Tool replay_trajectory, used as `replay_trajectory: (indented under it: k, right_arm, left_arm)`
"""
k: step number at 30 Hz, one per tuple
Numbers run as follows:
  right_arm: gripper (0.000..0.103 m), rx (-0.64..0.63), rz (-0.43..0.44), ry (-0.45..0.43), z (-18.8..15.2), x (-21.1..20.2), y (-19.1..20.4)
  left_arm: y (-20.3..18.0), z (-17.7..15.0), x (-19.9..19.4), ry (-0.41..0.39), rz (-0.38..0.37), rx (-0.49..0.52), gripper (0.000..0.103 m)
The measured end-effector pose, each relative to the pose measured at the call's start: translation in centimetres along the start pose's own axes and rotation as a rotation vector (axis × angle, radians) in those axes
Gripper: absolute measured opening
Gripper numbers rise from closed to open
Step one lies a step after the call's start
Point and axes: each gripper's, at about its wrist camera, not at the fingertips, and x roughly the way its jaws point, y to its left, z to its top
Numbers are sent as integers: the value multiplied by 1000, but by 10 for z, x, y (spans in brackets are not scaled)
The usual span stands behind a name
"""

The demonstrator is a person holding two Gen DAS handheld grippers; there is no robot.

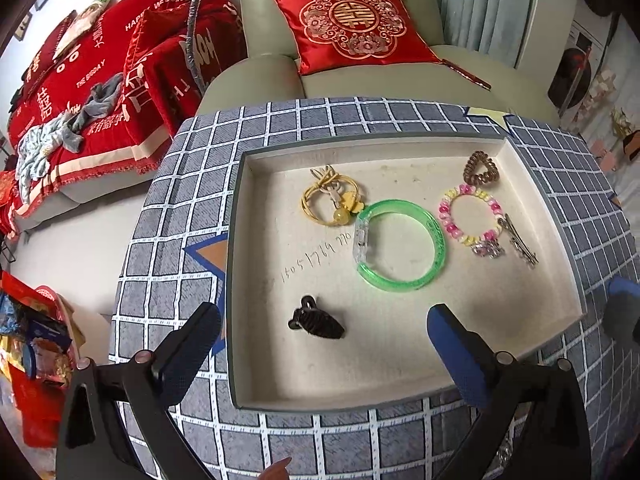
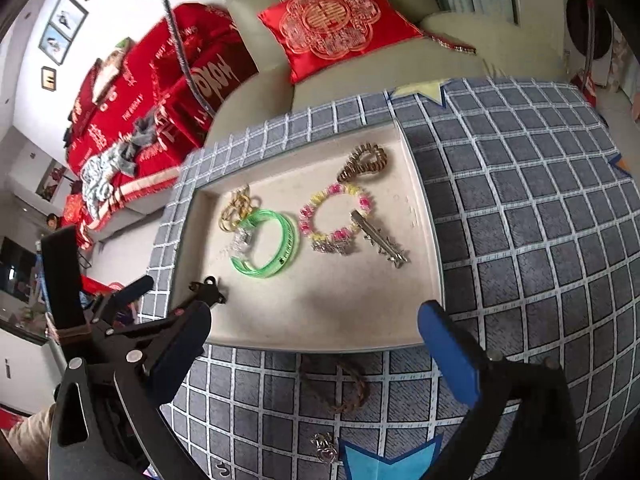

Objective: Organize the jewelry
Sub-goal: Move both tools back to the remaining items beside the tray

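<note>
We've got most pieces in the tray (image 1: 540, 184) already; a braided bracelet (image 2: 340, 390) and silver charm (image 2: 325, 446) wait outside. Left gripper (image 1: 324, 328) and right gripper (image 2: 316, 320) gape wide, both empty.

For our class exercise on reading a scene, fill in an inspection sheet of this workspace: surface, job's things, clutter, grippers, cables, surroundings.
Surface: checked grey cloth.
Job's things: cream tray holds green bangle, yellow hair tie, bead bracelet, brown coil tie, metal clip, dark claw clip; braided bracelet and silver charm lie outside it.
Clutter: nothing seen.
Grippers: left gripper and right gripper open, empty.
Cables: one hanging.
Surroundings: sofa, red cushion.
</note>
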Motion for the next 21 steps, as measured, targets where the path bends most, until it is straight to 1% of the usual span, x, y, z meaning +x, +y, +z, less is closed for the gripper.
replay_trajectory:
  k: [1, 4, 7, 9, 12, 13, 16, 21]
  right_arm:
    - [103, -8, 1, -1, -2, -1, 1]
    - [103, -20, -1, 41, -6, -2, 3]
    - [103, -12, 3, 65, -12, -7, -2]
    - [103, 2, 1, 79, -20, -9, -7]
    - [103, 12, -13, 108, -32, -11, -15]
    - [103, 15, -21, 118, -36, -11, -18]
    - [103, 29, -50, 149, -46, -7, -27]
    - [103, 32, -97, 196, -52, 6, -37]
  left_arm:
    - [0, -1, -1, 1, -4, 5, 103]
    - [-1, -10, -9, 2, 2, 22, 103]
    - [1, -19, -15, 6, -5, 11, 103]
    - [3, -29, -19, 14, -19, 7, 103]
    - [3, -45, -22, 29, -21, 8, 103]
    - [3, -52, -23, 38, -23, 11, 103]
    - [1, -72, -21, 84, -61, 11, 103]
    - [-10, -103, -24, 134, -99, -2, 103]
